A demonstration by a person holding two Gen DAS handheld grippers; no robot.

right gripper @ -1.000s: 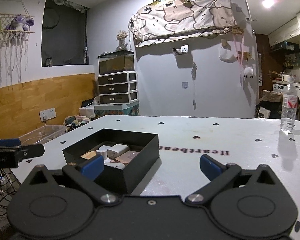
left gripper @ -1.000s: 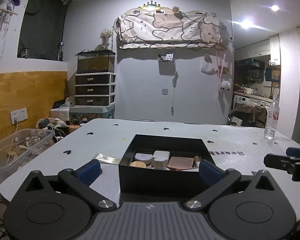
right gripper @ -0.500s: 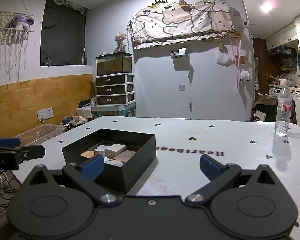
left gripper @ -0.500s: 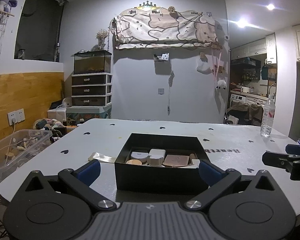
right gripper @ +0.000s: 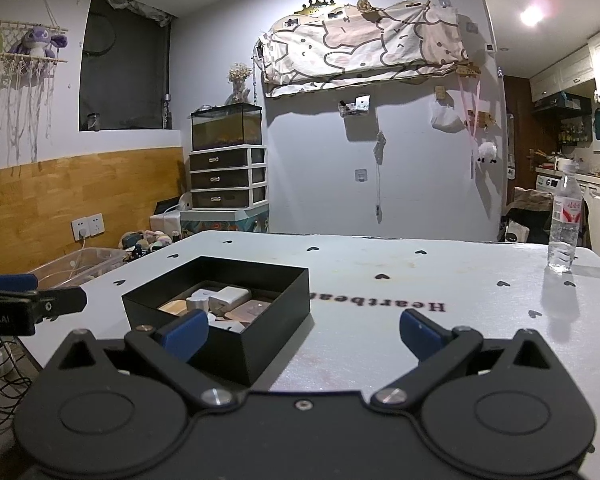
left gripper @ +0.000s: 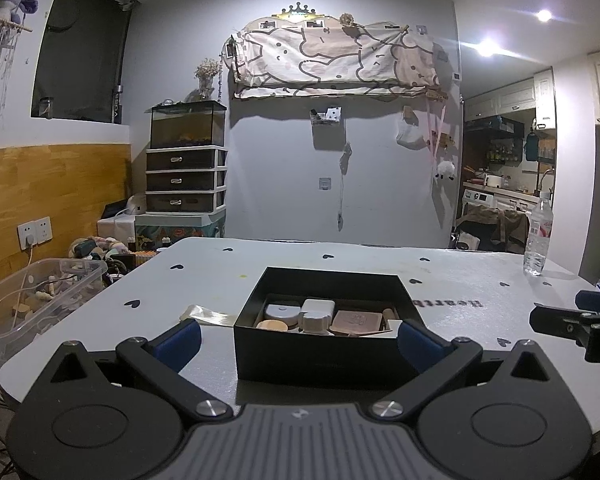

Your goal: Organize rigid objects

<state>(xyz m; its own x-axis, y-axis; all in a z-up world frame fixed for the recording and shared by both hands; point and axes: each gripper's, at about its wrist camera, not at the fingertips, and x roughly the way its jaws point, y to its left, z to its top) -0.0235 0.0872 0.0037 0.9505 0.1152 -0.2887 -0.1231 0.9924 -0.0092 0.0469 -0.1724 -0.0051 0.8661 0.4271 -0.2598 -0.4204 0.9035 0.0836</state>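
Left to right on the table point(left gripper: 460, 280): one flat shiny wrapper or foil scrap point(left gripper: 206, 314) lying just left of the box, one black box point(left gripper: 324, 354) in the middle, one water bottle point(left gripper: 538, 236) upright and well apart at the far right edge. Left gripper point(left gripper: 298, 342) hangs low at the near side of the box, jaws spread wide, holding nothing, blue pads either side of the box's near wall but not clearly touching it. Right gripper point(right gripper: 302, 334) sits off to the right of the box, jaws also wide apart and empty, its left pad overlapping the box's near corner in view. The rigid objects are in the box: roughly six visible, one round white piece point(left gripper: 282, 311), one white blocky adapter point(left gripper: 318, 314), one tan disc point(left gripper: 271, 325), one brown square tile point(left gripper: 356, 320), one small wooden peg point(left gripper: 388, 314), one pale flat piece at the near right; exact count unsure, some overlap. Task looks close to done, nothing rigid visible loose on the table. Risks: either gripper moving forward this low could nudge the light box and slide it; a jaw closing on the thin wall could tip it and spill contents; foil scrap is flimsy and flat, hard to pinch; a wide right sweep could knock the bottle.
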